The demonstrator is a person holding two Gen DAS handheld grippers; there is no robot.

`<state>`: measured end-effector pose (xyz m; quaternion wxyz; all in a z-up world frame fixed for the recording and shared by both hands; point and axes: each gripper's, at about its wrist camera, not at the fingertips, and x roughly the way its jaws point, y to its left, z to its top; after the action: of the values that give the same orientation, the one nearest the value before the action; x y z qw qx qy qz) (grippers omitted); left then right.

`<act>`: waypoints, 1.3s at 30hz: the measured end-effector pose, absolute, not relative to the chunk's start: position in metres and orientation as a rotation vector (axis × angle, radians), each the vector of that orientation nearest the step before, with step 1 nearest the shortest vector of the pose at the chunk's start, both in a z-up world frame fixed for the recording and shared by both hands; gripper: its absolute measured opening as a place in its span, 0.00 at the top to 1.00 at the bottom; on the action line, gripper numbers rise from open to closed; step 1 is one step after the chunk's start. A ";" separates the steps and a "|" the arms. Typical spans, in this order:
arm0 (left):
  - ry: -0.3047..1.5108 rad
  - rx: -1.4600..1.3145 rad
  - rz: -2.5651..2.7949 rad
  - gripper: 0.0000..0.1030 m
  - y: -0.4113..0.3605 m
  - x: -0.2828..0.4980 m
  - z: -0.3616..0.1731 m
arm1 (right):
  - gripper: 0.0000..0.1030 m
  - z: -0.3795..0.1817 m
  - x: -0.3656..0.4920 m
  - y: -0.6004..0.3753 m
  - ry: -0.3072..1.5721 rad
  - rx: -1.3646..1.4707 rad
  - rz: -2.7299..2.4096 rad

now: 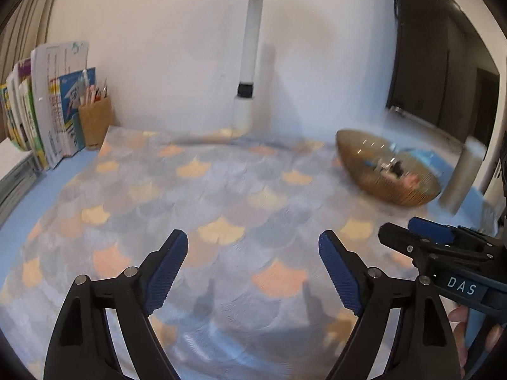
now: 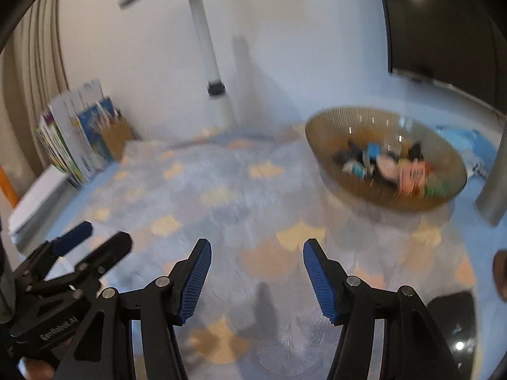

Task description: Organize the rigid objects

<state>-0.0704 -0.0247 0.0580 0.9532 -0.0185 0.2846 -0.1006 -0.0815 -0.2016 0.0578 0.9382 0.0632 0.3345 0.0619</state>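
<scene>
Right claw, jaws spread and empty: the bowl of small rigid items sits at upper right of its frame, nearer than to the left claw (likewise spread, empty).

Bowl contents smeared by motion blur; items inside not identifiable. In left wrist view, bowl streaked too. Books cut by left edge. Lamp post top cropped. Grey post cut at right edge.
</scene>
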 end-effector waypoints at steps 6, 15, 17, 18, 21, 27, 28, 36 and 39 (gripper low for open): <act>0.622 -0.040 -0.198 0.19 -0.016 -0.055 0.041 | 0.43 0.035 -0.067 -0.193 0.704 0.103 0.120; 0.643 -0.041 -0.187 0.18 -0.016 -0.052 0.037 | 0.25 0.026 -0.067 -0.179 0.710 0.013 0.101; 0.646 -0.048 -0.179 0.18 -0.014 -0.052 0.037 | 0.20 0.027 -0.068 -0.179 0.701 0.014 0.090; 0.646 -0.052 -0.176 0.18 -0.013 -0.052 0.037 | 0.19 0.027 -0.068 -0.181 0.699 0.020 0.085; 0.652 -0.056 -0.170 0.16 -0.012 -0.051 0.037 | 0.19 0.027 -0.066 -0.185 0.707 0.044 0.065; 0.651 -0.062 -0.153 0.05 -0.010 -0.049 0.037 | 0.19 0.026 -0.065 -0.184 0.713 0.035 0.058; 0.648 -0.067 -0.149 0.04 -0.009 -0.049 0.037 | 0.19 0.026 -0.066 -0.184 0.710 0.032 0.054; 0.650 -0.076 -0.145 0.02 -0.006 -0.047 0.038 | 0.15 0.026 -0.067 -0.186 0.702 0.037 0.040; 0.651 -0.075 -0.146 0.01 -0.006 -0.047 0.038 | 0.15 0.026 -0.067 -0.186 0.701 0.037 0.036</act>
<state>-0.0469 -0.0062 0.0377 0.9441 -0.0369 0.3196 -0.0714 -0.0671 -0.1863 0.0264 0.9390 0.0179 0.3431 0.0177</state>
